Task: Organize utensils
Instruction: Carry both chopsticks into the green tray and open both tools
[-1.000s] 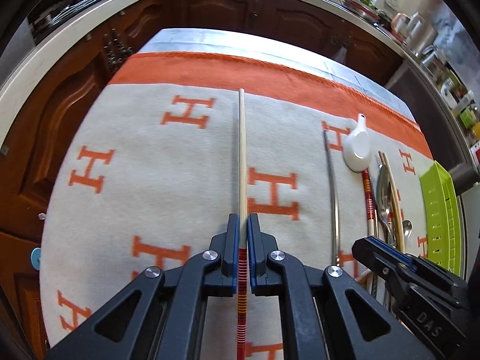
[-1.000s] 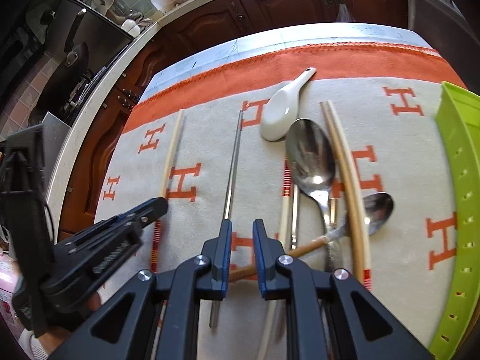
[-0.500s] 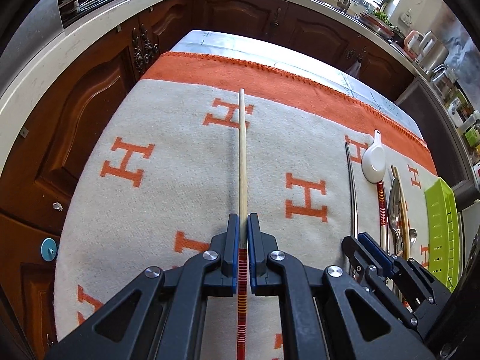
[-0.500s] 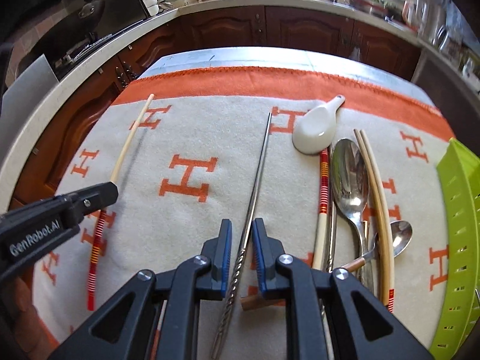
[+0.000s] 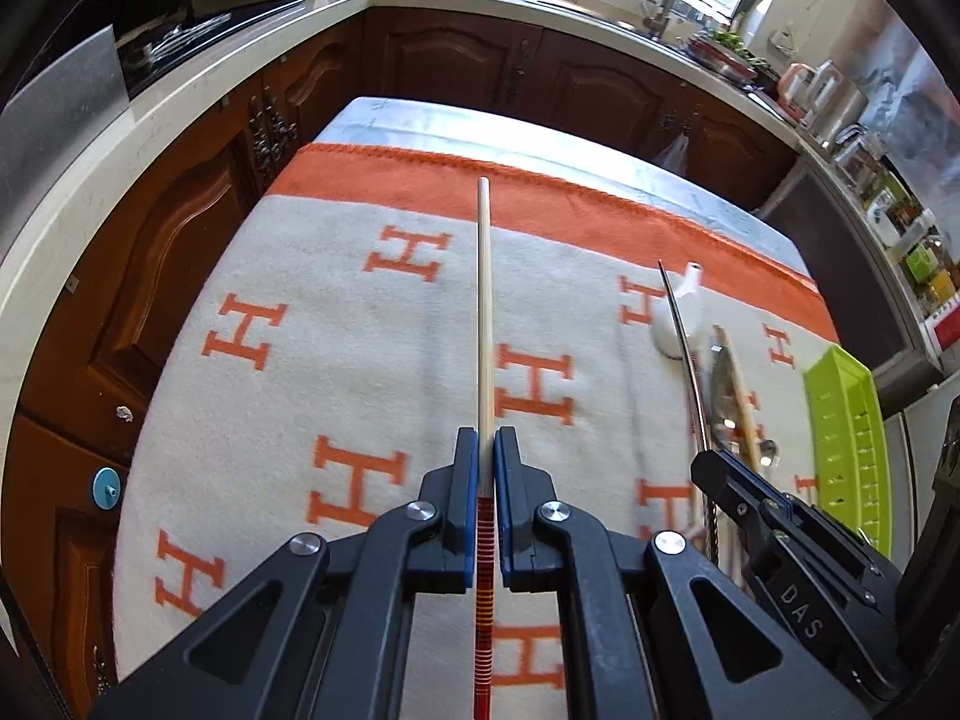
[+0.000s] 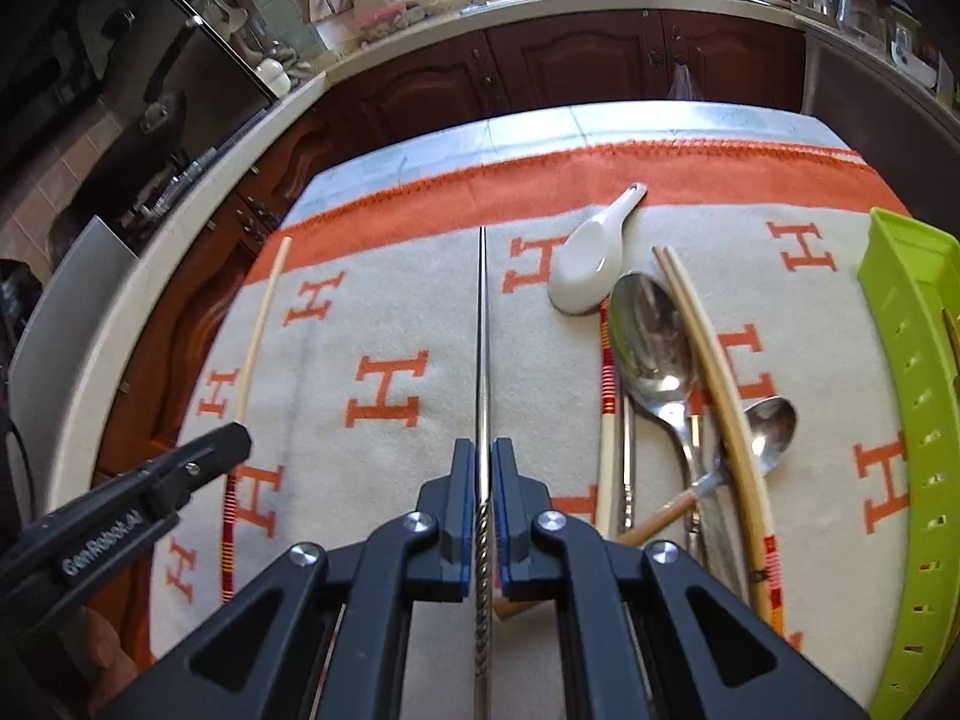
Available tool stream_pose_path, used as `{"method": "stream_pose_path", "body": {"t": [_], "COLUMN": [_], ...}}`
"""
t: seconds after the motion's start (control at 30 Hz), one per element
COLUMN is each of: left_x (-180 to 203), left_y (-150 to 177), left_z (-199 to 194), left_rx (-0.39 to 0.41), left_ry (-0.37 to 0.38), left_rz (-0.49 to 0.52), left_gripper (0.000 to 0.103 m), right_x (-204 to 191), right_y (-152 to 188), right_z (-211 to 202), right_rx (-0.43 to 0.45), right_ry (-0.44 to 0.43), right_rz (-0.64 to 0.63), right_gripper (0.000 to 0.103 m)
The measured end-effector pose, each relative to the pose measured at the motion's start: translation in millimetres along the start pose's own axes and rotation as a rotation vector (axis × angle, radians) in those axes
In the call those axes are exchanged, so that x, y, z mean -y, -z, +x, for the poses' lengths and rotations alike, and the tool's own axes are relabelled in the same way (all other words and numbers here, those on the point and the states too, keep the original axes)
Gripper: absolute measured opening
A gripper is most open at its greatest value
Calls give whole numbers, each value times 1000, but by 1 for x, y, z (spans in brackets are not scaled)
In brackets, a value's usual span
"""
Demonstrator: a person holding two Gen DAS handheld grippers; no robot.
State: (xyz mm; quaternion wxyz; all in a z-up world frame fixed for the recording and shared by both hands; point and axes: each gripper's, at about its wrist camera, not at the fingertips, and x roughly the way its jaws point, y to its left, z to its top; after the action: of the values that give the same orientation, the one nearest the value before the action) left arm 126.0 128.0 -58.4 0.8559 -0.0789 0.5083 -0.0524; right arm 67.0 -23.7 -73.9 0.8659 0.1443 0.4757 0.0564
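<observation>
My left gripper is shut on a wooden chopstick with a red-striped end, held above the blanket. It also shows in the right wrist view. My right gripper is shut on a metal chopstick, lifted and pointing away; it shows in the left wrist view too. On the blanket to the right lie a white ceramic spoon, a large metal spoon, a small spoon, a striped chopstick and a pair of bamboo chopsticks.
An orange and cream blanket with H marks covers the table. A green perforated tray stands at the right edge. Dark wooden cabinets and a counter surround the table.
My right gripper has closed on the metal chopstick and lifted it off the blanket. My left gripper has risen with the wooden chopstick.
</observation>
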Motion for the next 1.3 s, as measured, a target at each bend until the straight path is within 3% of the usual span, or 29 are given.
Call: {"method": "stream_pose_path", "body": {"t": [0.17, 0.47, 0.7, 1.03, 1.13, 1.23, 1.3], "left_x": [54, 190, 265, 296, 299, 298, 296], "left_y": [12, 44, 65, 79, 81, 80, 79], "left_z": [-15, -24, -9, 36, 38, 30, 19], "left_rx": [1, -51, -127, -243, -250, -231, -203], "left_ry": [73, 238, 284, 241, 207, 212, 199], "left_rz": [55, 219, 287, 257, 275, 282, 293], "left_gripper": [3, 3, 3, 3, 11, 13, 21], "right_x": [31, 143, 211, 250, 253, 248, 245], "right_y": [-3, 2, 12, 14, 11, 10, 12], "right_z": [-44, -120, -147, -130, -125, -124, -124], "right_rx": [51, 78, 71, -9, -34, -47, -55], "right_ry": [8, 78, 140, 142, 153, 163, 173], "right_rz": [29, 161, 217, 205, 205, 165, 146], "right_gripper": [5, 5, 5, 6, 7, 7, 7]}}
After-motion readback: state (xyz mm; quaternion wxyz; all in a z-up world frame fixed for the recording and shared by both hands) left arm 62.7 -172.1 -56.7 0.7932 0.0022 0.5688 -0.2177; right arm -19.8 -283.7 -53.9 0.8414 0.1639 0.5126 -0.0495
